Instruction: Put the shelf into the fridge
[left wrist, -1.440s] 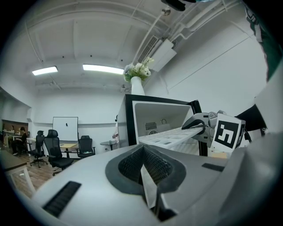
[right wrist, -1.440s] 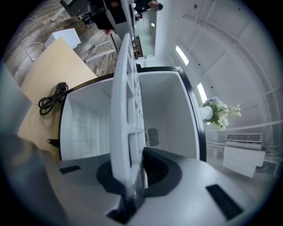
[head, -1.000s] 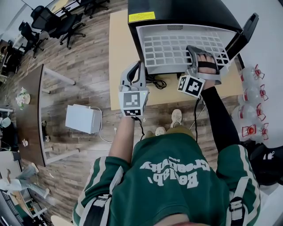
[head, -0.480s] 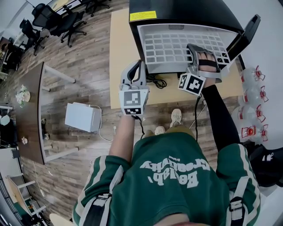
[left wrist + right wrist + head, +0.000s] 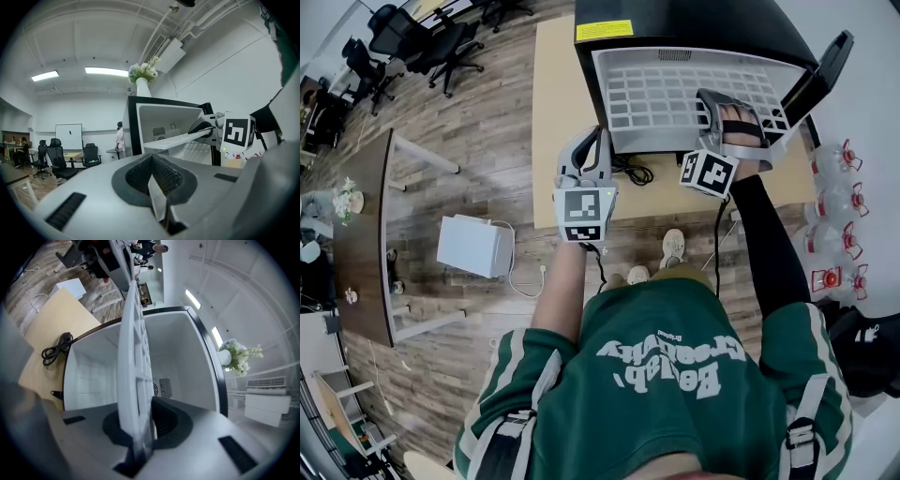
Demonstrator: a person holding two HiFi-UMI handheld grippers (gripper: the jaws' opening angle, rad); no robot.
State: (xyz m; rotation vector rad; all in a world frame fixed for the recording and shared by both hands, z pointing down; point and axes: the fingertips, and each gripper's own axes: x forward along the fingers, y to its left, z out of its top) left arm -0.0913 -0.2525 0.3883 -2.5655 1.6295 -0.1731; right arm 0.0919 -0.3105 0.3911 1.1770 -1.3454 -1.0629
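Right gripper (image 5: 137, 446) has its fingers pinched tight on the edge of the white shelf (image 5: 675, 98), which sits partly inside the open fridge (image 5: 694, 28) on the table (image 5: 555, 103). Left gripper (image 5: 158, 199) fingers are closed on nothing, just out front.

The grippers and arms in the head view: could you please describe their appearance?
Both the left gripper and right gripper are grey, each with a cube of black-and-white square markers. A black strap crosses the right hand; that arm wears a black sleeve.

White box (image 5: 472, 248) on wood floor (image 5: 487, 131) — black chairs (image 5: 398, 37) beyond; cable (image 5: 630, 174) coiled on tan tabletop (image 5: 553, 112); jugs (image 5: 831, 202) at right edge.
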